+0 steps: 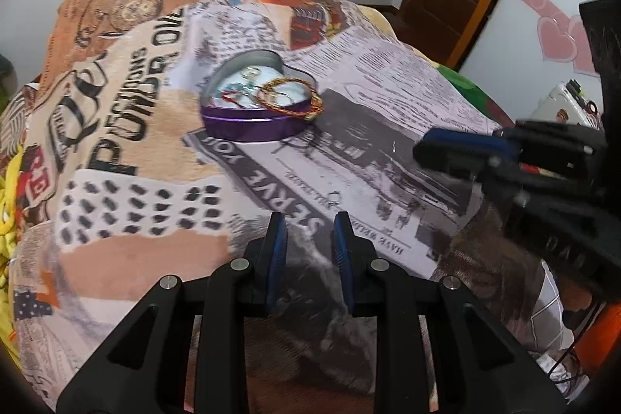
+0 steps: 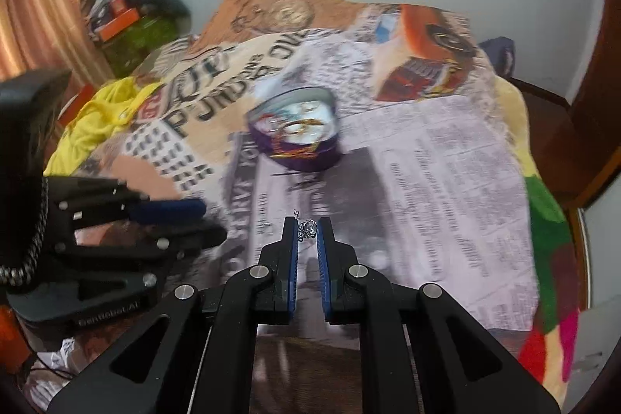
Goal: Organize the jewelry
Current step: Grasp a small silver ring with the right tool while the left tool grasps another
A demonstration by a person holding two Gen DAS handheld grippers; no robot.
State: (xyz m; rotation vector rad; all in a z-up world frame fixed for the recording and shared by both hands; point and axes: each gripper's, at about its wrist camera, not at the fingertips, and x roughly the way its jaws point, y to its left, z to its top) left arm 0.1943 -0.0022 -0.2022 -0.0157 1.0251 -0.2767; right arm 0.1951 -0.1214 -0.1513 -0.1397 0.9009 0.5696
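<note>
Between right hand-held gripper (image 2: 307, 231) fingertips, silver trinket (image 2: 308, 228); left view misses it.

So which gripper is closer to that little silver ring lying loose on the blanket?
Left. The left gripper sits just short of the small ring, fingertips open and apart from it. The right gripper is off to the side, holding a silver trinket.

Ahead of you, a heart-shaped tin (image 1: 252, 107) sits on the blanket (image 1: 136, 181), bangles (image 1: 289, 97) inside it. A small ring (image 1: 333, 197) lies nearer, just beyond your left gripper (image 1: 310, 220).
</note>
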